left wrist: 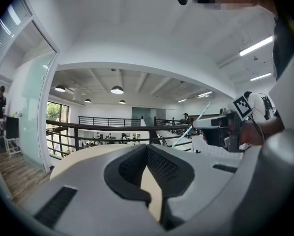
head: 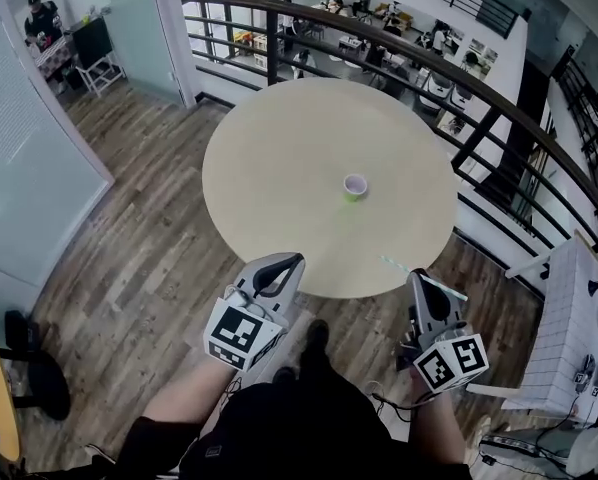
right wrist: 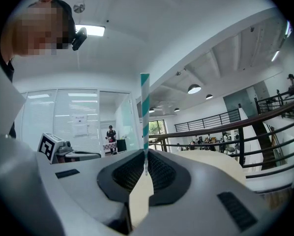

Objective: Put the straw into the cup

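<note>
Thin straw (right wrist: pixel 145 117), teal-and-white stripes, upright

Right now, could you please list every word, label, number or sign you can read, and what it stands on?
No text can be read.
Cubes on the left gripper and right gripper: only square markers, no letters.
Paper sheet on the glass wall: too blurred to read.

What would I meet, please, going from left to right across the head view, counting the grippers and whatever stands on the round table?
left gripper → cup on the round table → right gripper. The straw in the right gripper's jaws overlaps that gripper, so it is left out of the order.
</note>
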Tool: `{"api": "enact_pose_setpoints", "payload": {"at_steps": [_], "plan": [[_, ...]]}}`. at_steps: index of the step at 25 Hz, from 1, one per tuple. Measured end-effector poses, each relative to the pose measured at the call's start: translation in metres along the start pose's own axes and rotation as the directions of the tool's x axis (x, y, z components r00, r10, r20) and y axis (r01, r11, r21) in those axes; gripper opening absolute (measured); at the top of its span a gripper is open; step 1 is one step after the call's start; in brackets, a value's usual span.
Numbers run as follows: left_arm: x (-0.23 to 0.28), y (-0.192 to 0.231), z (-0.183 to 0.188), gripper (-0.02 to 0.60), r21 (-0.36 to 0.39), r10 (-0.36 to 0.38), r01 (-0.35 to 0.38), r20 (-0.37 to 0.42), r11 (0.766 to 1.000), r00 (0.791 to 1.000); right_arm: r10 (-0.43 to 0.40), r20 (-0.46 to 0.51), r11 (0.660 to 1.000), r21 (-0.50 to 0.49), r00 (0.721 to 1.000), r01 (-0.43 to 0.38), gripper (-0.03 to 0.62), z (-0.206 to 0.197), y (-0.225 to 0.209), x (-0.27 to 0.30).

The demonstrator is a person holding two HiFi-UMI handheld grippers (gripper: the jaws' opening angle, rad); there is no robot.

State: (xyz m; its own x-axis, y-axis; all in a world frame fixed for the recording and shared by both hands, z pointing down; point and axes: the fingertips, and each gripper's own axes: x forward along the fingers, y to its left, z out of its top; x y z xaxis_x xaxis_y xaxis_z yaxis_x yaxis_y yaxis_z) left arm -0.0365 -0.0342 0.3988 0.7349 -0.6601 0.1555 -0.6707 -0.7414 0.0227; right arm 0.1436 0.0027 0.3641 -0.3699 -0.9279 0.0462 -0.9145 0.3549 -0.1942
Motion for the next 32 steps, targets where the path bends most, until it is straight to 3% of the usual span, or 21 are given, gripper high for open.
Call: {"api": "enact_pose_setpoints", "payload": {"at_steps": [9,19,25,29,32], "plan": [[0.083,0.033,0.013,0.006,0.004,0.046,-0.046,-0.010,0.999,0.999,0.042,-0.032,0.998,0.038,0.999,-0.041,0.038,0.005,-0.079,0.074],[0.141,0.070,0.018,0.006,-0.011,0.098,-0.098,-0.022,0.995,0.995,0.095,-0.053,0.995,0.030,0.994,-0.093,0.038,0.011,-0.126,0.137],[0.166,0.090,0.014,0.006,-0.019,0.081,-0.082,-0.029,0.996,0.996,0.084,-0.106,0.996,0.033,0.991,-0.080,0.038,-0.004,-0.138,0.167],[0.187,0.108,0.003,0.006,0.014,0.075,-0.075,-0.035,0.997,0.997,0.049,-0.148,0.998,0.041,0.988,-0.043,0.037,-0.020,-0.149,0.190],[0.204,0.123,-0.008,0.006,-0.016,0.060,-0.061,-0.043,0.998,0.997,0.039,-0.187,0.998,0.045,0.982,-0.031,0.038,-0.038,-0.155,0.210]]}}
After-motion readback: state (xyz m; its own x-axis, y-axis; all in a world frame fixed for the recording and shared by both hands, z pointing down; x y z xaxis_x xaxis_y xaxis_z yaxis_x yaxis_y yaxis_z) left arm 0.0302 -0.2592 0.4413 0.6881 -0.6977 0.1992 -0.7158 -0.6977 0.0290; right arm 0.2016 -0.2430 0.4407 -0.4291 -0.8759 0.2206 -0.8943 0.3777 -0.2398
